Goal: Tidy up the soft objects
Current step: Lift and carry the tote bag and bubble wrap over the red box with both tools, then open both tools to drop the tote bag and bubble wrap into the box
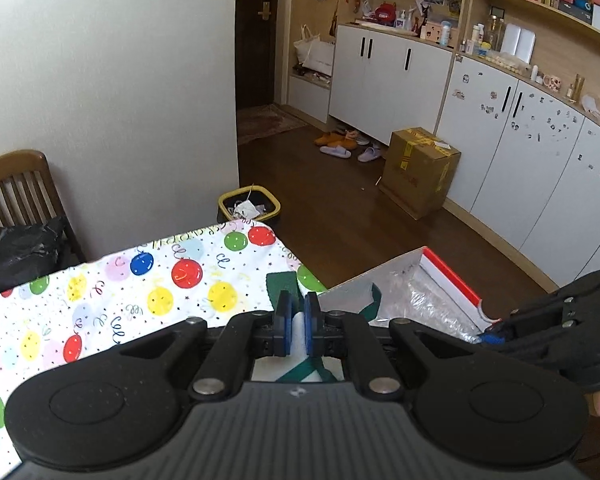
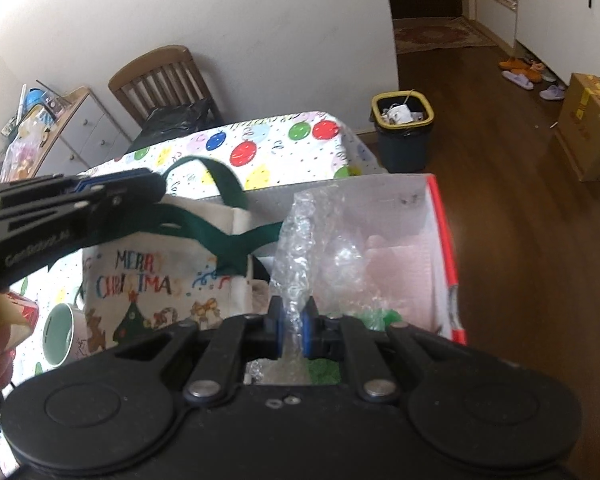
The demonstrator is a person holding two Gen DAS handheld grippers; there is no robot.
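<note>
White wall [image 1: 108,80], dark wood floor [image 1: 340,208], wooden chair [image 1: 16,188] (slatted back), white cabinets [image 1: 388,76], yellow-rimmed bin [image 2: 403,128]

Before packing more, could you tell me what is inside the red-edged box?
Clear bubble wrap, pinched by the right gripper, pink lining and something green low down; the box bottom is covered.

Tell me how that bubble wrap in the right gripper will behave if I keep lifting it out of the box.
The bubble wrap is probably very light and floppy: it stands crumpled above the right gripper, and its loose end will likely sag or trail into the box. Its glossy film may slip between the pads, so keep them clamped.
</note>
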